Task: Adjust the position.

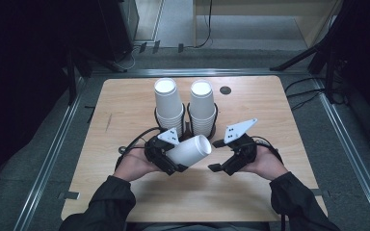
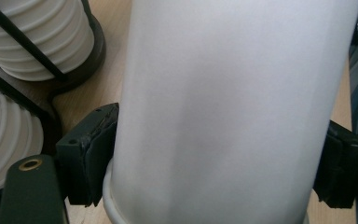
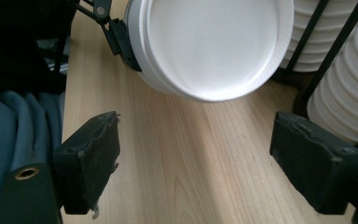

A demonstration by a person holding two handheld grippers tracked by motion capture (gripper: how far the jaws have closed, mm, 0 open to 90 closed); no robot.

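While your left gripper clamps the paper cup and your right gripper gapes empty, squeezing harder risks crushing it.

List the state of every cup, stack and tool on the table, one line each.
Single paper cup: held on its side, base toward the right tool.
Left tool: shut on the single paper cup near its rim.
Right tool: open, holding nothing.
Left cup stack: upside down, in a black wire holder.
Right cup stack: upside down, in its holder.
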